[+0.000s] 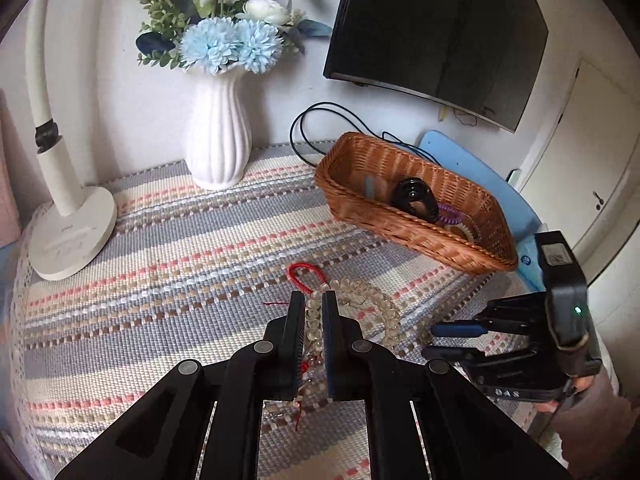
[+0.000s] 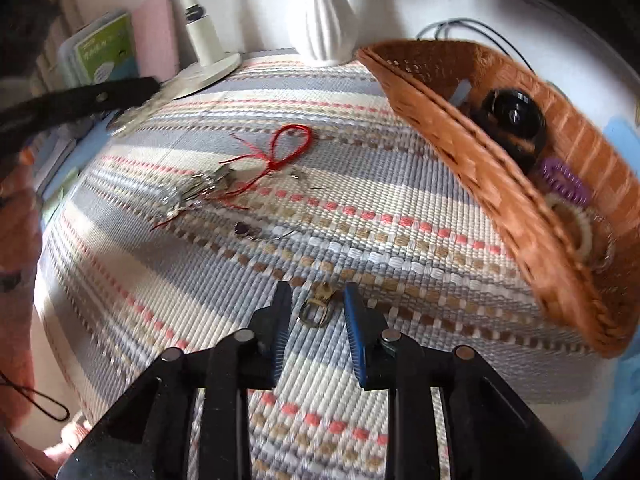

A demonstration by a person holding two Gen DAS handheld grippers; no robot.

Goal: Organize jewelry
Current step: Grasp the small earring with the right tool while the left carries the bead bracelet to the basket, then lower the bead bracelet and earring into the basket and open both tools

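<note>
**A:** Between the left gripper fingers, what've we got?

**B:** Clear bead bracelet. Fingers drawn in narrow, pinching one run of beads. The strand runs straight down the gap, lengthwise with the fingers. The rest loops out to the right onto the striped cloth.

**A:** Lifted?

**B:** Can't tell. Loop looks like it's lying on the cloth. Red cord sits just past the fingertips, touching or tangled with the beads.

**A:** Right gripper?

**B:** Fingers apart, nothing held. Small gold ring lies on the cloth right between the tips, a bit nearer the left finger. Its clasp end points away and to the right, roughly along the fingers.

**A:** So which hand is nearer what?

**B:** Right is on the ring, left is on the bracelet. Wicker basket is ahead and to the right of both, nearer the right hand. It already holds a black round piece and a purple coil.

**A:** What does the next move turn on?

**B:** My guess: the ring lies flat, so the fingers must come down either side of it. For the left, travel is up and right, over the near rim.

**A:** Risk?

**B:** Red cord dragging along with the beads. Right view is blurred too, so the ring's position is rough.
</note>
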